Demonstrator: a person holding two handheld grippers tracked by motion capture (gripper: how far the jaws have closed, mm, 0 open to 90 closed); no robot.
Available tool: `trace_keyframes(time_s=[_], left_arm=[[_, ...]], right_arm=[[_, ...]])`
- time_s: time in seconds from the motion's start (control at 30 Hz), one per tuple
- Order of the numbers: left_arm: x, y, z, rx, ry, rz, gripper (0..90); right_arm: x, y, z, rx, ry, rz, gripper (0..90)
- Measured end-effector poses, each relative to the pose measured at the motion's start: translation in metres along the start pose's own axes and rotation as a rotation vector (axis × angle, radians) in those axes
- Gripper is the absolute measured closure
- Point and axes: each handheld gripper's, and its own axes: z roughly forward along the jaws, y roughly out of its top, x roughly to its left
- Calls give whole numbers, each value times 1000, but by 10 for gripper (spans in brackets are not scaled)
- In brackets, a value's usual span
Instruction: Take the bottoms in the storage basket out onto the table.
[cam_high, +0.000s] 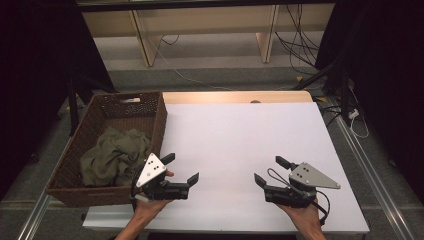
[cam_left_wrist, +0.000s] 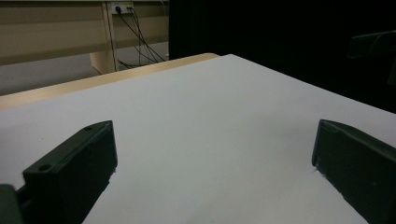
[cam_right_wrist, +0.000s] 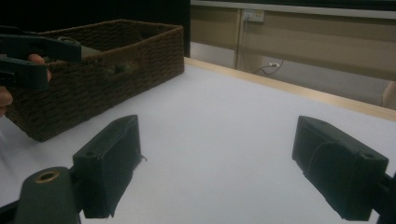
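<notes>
A brown wicker basket (cam_high: 157, 120) stands at the table's left edge with a crumpled olive-green cloth (cam_high: 112, 155) inside it. My left gripper (cam_high: 181, 168) hovers just right of the basket's near corner, jaws wide apart and nothing between them. My right gripper (cam_high: 272, 171) sits over the near right part of the white table top (cam_high: 240, 140), also open and holding nothing. In the left gripper view its own gripper (cam_left_wrist: 212, 149) frames bare white surface. In the right gripper view its own gripper (cam_right_wrist: 217, 158) faces the basket (cam_right_wrist: 116, 79), with the left gripper (cam_right_wrist: 28, 58) at far left.
A wooden strip (cam_high: 235, 96) runs along the table's far edge. Beyond it are bench legs (cam_high: 142, 42) and loose cables (cam_high: 295, 45) on the floor. Metal rails (cam_high: 370, 170) flank the table on both sides.
</notes>
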Motion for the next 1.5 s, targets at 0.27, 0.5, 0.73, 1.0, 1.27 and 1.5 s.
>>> trace_keyframes(time_s=[0.27,0.5,0.73,1.0,1.27,1.5], left_arm=[[-1,1,1,1,0,0,0],[-1,1,2,5,0,-6,0],[-2,2,3,6,0,-7,0],[-1,2,3,7,0,-15,0],[1,7,4,-1,10,-27,0],[2,17,5,19,2,-16,0]], right_arm=[[0,0,0,1,-3,-3,164],[1,0,1,3,2,-3,163],[2,0,1,7,-1,-9,163],[2,0,1,6,1,-10,164],[3,0,1,8,0,-7,164],[2,0,1,5,6,-4,164]])
